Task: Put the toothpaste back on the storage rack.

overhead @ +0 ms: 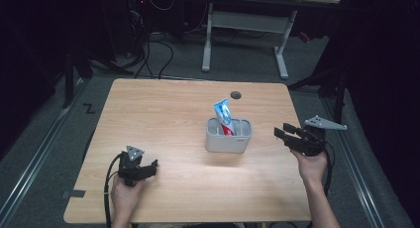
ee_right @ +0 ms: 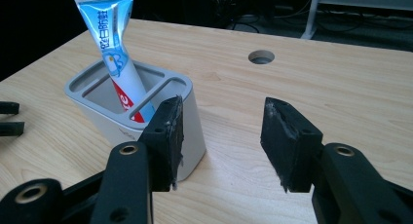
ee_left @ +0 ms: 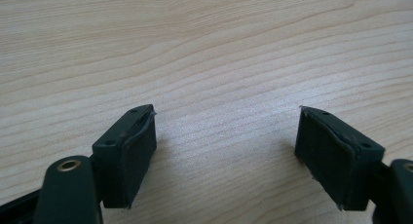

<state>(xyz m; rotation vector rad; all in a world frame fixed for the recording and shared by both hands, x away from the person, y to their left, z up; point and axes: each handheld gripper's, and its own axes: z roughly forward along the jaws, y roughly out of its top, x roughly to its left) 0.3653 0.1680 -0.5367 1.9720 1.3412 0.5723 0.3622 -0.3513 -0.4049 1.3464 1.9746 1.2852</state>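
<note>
Nearest, the left gripper rests low on the wooden table, jaws spread, empty. Mid-table, a grey holder keeps a toothpaste tube upright. Right gripper hovers beside it, jaws released.

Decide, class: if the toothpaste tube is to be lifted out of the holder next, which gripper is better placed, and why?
Probably the right gripper: its open jaws point at the grey holder from close by, and the toothpaste tube stands just ahead of it. The left gripper is open too, but lies farther off over bare table.
</note>
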